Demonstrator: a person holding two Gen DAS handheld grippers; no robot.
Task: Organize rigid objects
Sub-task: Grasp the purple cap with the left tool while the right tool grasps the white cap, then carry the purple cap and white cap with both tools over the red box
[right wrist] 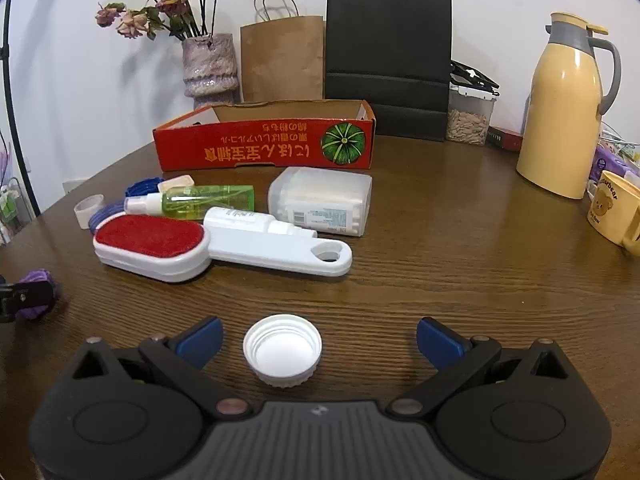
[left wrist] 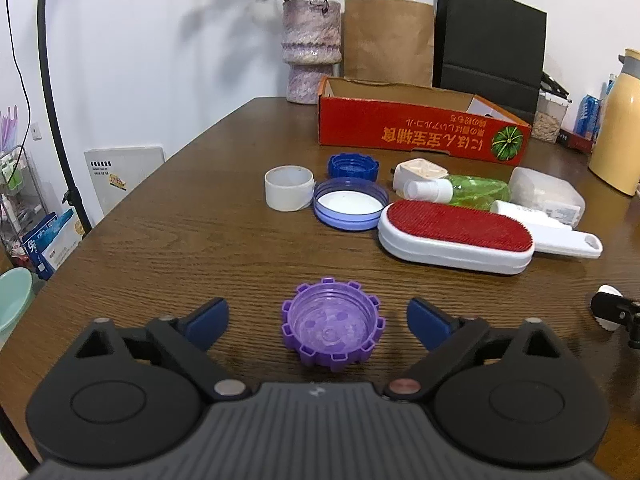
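Note:
A purple notched cap (left wrist: 331,328) lies open side up on the wooden table, between the fingers of my left gripper (left wrist: 318,312). Those jaws stand wide and the pads are clear of the cap. In the right wrist view a white screw cap (right wrist: 282,350) lies open side up between the spread fingers of my right gripper (right wrist: 319,328), untouched. Further back lie a red-faced lint brush (left wrist: 456,236), a green spray bottle (left wrist: 472,190), a lilac lid (left wrist: 350,204), a blue cap (left wrist: 353,166), a white ring (left wrist: 288,188) and a translucent white box (right wrist: 320,200). A red cardboard box (right wrist: 264,148) stands open behind them.
A vase of dried flowers (right wrist: 209,66), a brown paper bag (right wrist: 282,60) and a black bag (right wrist: 388,60) line the wall. A yellow jug (right wrist: 564,120) and a yellow mug (right wrist: 616,216) stand at the right. The table's left edge (left wrist: 132,196) drops to floor clutter.

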